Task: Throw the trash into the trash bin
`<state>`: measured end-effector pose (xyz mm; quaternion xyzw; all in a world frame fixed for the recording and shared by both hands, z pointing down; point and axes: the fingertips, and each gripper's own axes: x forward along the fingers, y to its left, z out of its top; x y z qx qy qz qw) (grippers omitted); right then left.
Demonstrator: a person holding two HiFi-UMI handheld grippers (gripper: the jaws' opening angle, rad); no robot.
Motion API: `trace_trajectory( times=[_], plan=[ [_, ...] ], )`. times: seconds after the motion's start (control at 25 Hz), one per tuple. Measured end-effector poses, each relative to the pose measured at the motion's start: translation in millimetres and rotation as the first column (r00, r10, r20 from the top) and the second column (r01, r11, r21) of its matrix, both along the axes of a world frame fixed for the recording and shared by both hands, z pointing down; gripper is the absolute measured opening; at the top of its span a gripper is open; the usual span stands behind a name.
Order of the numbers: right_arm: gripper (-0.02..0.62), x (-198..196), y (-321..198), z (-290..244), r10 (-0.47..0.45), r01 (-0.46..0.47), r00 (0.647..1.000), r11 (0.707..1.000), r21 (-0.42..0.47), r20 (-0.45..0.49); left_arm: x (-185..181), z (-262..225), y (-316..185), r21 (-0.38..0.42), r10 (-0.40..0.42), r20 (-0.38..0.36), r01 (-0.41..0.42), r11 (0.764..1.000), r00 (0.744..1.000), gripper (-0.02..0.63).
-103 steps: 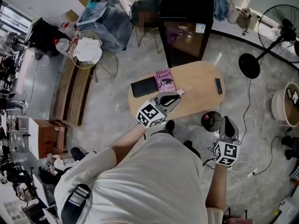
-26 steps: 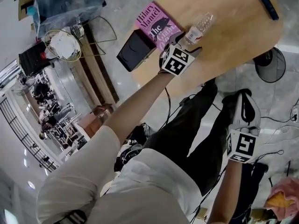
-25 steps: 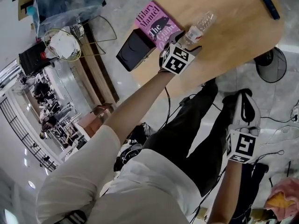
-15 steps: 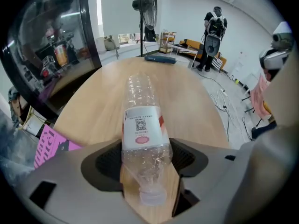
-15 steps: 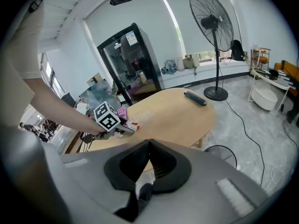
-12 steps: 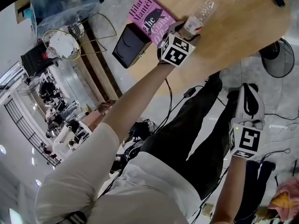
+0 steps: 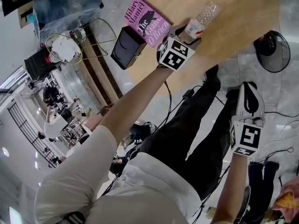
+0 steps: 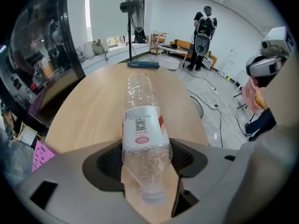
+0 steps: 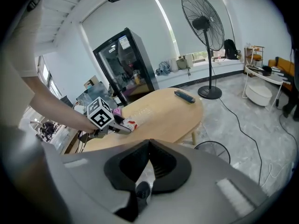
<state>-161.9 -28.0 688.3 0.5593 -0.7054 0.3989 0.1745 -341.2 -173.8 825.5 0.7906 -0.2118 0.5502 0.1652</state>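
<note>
In the head view the left claw (image 7: 186, 34) reaches onto the wooden table (image 7: 233, 13) in the upper middle of the frame, and its marker cube (image 7: 176, 55) sits just below it. In the left gripper view a clear plastic bottle (image 8: 142, 125) lies on the table between the two jaws, with its neck towards the camera and its white and red label (image 8: 141, 125) facing up. The jaws have just been closing, and the black pads (image 8: 108, 160) now rest against both sides of the bottle's shoulder, so this claw grips the bottle while it lies on the wood. To the left of this claw in the head view a pink book (image 7: 147, 22) lies on the table, and a black case (image 7: 126, 48) lies beside the book at the table edge. A dark remote control (image 8: 144, 65) lies at the far end of the table. The right claw (image 7: 248, 90) hangs at the lower right of the head view, well apart from the table and beside the person's dark trousers (image 7: 196, 125). In the right gripper view its jaws are closed together with nothing between them.
</note>
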Motion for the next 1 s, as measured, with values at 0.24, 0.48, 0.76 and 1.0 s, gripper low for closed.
trace_trajectory(
  times=[0.24,0.48,0.76,1.0],
  plan=[
    [0.011,23.4,21.4,5.3,0.024,-0.024,1.000,1.000,0.001,0.003,39.2,-5.3,26.7,-0.016,0.039,-0.032,-0.039,0.999,0.999,0.293],
    [0.011,57.6,43.3,5.8,0.047,-0.047,0.999,0.999,-0.004,0.000,84.2,-9.8,62.2,-0.053,0.084,-0.047,-0.087,0.995,0.995,0.295],
    [0.011,96.5,56.5,7.0,0.066,-0.066,0.998,0.998,0.001,-0.004,129.9,-13.6,99.9,-0.087,0.152,-0.073,-0.158,0.984,0.986,0.295],
    [0.011,121.4,72.7,19.0,0.092,-0.092,0.996,0.996,-0.006,0.003,171.2,-5.9,131.5,-0.125,0.232,-0.080,-0.241,0.963,0.969,0.295]
  ],
)
